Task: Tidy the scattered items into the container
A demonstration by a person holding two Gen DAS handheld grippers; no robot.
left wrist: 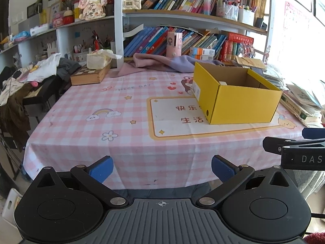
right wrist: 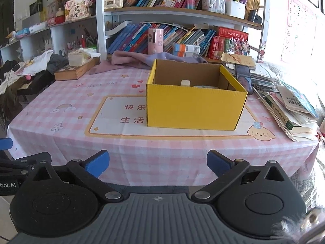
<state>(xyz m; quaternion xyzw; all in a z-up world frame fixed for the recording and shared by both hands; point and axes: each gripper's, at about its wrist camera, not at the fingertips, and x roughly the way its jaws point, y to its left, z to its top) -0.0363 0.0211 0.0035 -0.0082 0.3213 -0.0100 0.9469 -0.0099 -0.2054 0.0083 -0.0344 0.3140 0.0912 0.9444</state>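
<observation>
While the left claw (left wrist: 162, 169) hangs spread and empty over the near edge of the desk (left wrist: 85, 134), its camera shows the yellow box (left wrist: 239, 103) standing open ahead and to the right, well apart from the blue pads, with only a small pale item (left wrist: 222, 83) peeking inside. From the right wrist, the right claw (right wrist: 158, 163) is likewise spread wide with nothing between its pads, and the yellow box sits straight ahead, well apart, holding a pale block (right wrist: 185, 82) and a round, flat object (right wrist: 204, 86) beside it.
</observation>
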